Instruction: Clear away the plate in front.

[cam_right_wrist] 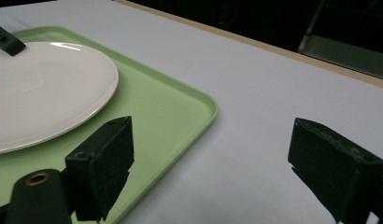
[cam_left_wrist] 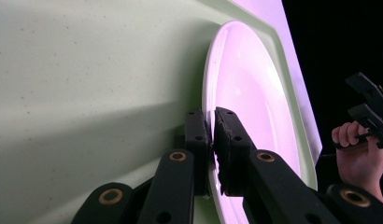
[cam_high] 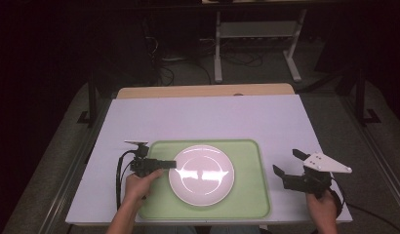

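**On tray: plate pinched at left rim**

On green tray [cam_high: 247, 195], white plate [cam_high: 202, 174] lying flat, centred. Left gripper [cam_left_wrist: 211, 140] clamped on plate's left rim, jaws pressed together with rim between; pad contact partly hidden behind jaw bodies. Right gripper [cam_high: 286, 163] spread wide, over bare white table [cam_high: 208, 117] just right of tray, nothing between jaws. Far tray corner and plate's near edge cut off in right gripper view. Room beyond table too dark to read.

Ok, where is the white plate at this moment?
In the high view the white plate lies mid-tray on the green tray, its left rim clamped by the left gripper.
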`<action>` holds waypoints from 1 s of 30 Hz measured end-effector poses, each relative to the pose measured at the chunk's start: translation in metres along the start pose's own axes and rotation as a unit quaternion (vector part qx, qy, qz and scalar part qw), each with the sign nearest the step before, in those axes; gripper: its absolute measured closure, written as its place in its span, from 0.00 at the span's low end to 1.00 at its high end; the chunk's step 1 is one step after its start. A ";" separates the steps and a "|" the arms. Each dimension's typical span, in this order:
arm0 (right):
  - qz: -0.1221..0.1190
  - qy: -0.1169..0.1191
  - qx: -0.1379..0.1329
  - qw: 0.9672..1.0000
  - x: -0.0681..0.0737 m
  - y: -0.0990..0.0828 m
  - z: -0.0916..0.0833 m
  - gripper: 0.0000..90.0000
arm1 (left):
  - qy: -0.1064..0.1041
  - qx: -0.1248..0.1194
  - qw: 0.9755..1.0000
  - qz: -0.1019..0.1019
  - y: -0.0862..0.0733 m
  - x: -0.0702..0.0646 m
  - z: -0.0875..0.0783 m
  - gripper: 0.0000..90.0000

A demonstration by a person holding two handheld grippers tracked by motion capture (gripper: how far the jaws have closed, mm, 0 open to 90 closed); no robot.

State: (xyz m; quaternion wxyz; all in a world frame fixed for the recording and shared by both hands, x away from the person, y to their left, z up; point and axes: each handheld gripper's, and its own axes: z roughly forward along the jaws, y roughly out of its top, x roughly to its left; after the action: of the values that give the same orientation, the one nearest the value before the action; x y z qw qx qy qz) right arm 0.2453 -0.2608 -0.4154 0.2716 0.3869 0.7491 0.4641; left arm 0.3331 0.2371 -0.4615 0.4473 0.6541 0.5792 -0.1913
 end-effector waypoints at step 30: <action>-0.004 0.001 0.006 1.000 0.001 0.000 0.002 0.15 | 0.001 -0.014 1.000 0.007 0.001 0.003 -0.012 0.88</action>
State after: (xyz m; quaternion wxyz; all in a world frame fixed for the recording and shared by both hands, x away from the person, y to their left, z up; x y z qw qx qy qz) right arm 0.2462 -0.2594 -0.4161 0.2706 0.3849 0.7535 0.4592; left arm 0.3316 0.2482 -0.4573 0.4575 0.6519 0.5776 -0.1791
